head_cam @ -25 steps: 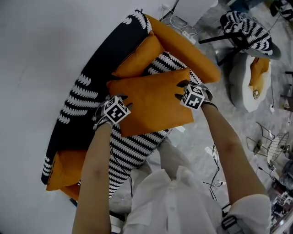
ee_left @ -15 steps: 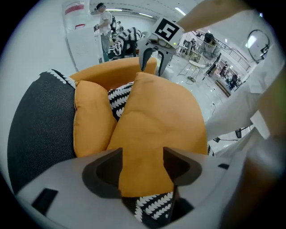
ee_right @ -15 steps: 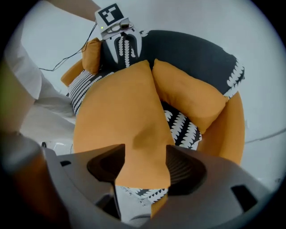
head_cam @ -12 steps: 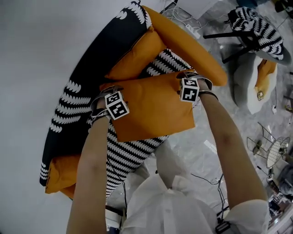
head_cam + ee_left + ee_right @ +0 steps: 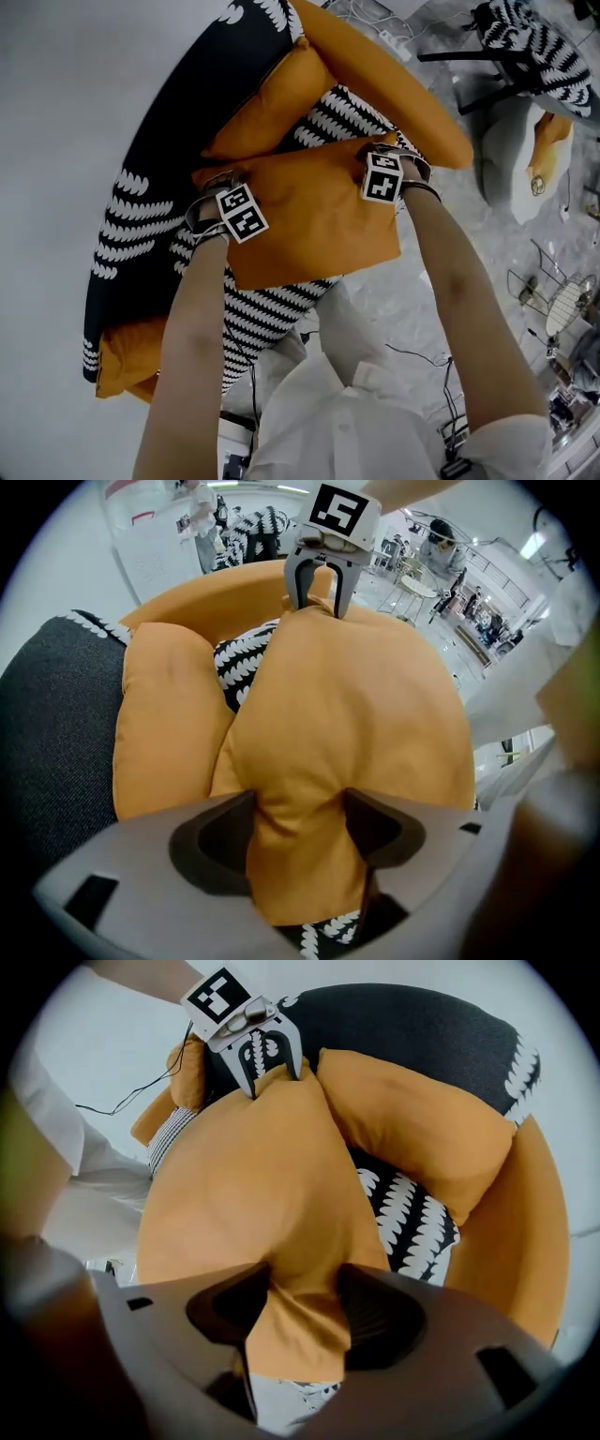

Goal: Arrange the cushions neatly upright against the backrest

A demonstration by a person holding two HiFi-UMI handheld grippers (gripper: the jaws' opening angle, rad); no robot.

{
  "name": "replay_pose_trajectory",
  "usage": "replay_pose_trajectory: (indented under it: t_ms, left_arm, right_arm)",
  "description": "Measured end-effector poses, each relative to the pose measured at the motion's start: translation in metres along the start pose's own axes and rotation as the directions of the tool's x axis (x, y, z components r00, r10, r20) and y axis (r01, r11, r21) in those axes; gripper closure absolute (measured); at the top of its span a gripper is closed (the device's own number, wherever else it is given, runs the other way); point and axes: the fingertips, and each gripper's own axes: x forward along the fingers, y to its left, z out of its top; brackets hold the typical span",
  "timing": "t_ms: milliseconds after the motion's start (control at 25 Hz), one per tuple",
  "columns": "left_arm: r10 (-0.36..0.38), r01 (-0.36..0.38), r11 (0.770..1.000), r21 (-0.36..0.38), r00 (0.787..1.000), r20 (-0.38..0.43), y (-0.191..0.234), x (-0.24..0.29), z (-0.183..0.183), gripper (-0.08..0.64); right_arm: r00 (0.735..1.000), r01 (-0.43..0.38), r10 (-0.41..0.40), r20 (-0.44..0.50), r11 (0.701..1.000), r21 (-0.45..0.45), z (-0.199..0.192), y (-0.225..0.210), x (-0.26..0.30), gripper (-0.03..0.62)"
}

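Note:
An orange cushion (image 5: 309,216) lies across the patterned seat (image 5: 267,314) of the sofa, its far edge toward the black backrest (image 5: 155,178). My left gripper (image 5: 212,184) grips its left corner and my right gripper (image 5: 380,152) its right corner. In the left gripper view the corner is pinched between the left gripper's (image 5: 300,817) pads while the jaws are opening. In the right gripper view the right gripper's (image 5: 302,1312) jaws are closing, with the fabric squeezed between them. A second orange cushion (image 5: 267,103) leans upright against the backrest.
A third orange cushion (image 5: 127,361) sits at the sofa's near left end. The orange armrest (image 5: 398,89) curves along the right. On the floor at right stand a chair with striped fabric (image 5: 539,56), a white pouf (image 5: 511,173), wire baskets (image 5: 558,305) and cables (image 5: 422,361).
Both grippers slid from the cushion's face to its far corners and now clasp them. The cushion's far edge has shifted toward the backrest.

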Motion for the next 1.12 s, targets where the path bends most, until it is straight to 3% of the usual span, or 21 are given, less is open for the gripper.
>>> replay_pose_trajectory:
  t_ms: [120,320,400,520,680,920,1120]
  left_arm:
    - [-0.028,0.028,1.000,0.000,0.999,-0.023,-0.004,0.003,-0.001,0.286]
    - [-0.025,0.023,0.999,-0.032,0.999,-0.036,-0.014,-0.005,-0.008,0.496]
    - [-0.021,0.019,0.997,-0.072,0.999,-0.029,-0.021,-0.013,-0.006,0.535]
    - [-0.022,0.020,0.994,-0.105,0.999,-0.023,-0.034,-0.023,0.002,0.541]
    - [-0.013,0.014,0.987,-0.161,1.000,0.006,-0.061,-0.045,0.005,0.542]
    - [-0.026,0.045,0.965,-0.260,0.997,0.077,-0.115,-0.092,0.009,0.541]
    - [0.022,0.008,0.953,-0.302,0.995,0.095,-0.153,-0.129,-0.017,0.543]
  right_arm:
    - [1.000,0.000,0.000,-0.018,1.000,0.008,0.000,0.004,0.003,0.376]
    - [0.996,0.074,-0.075,-0.055,0.997,-0.016,0.007,0.014,0.002,0.499]
    - [0.990,0.131,-0.132,-0.055,0.991,-0.020,0.003,0.020,-0.002,0.550]
    - [0.980,0.195,-0.194,-0.049,0.981,0.001,-0.008,0.032,-0.009,0.574]
    - [0.976,0.210,-0.209,-0.062,0.977,0.021,-0.015,0.056,-0.028,0.578]
    - [0.978,0.164,-0.177,-0.112,0.980,-0.112,-0.021,0.099,-0.064,0.578]
    - [0.968,0.194,-0.225,-0.108,0.951,-0.239,0.021,0.104,-0.103,0.578]
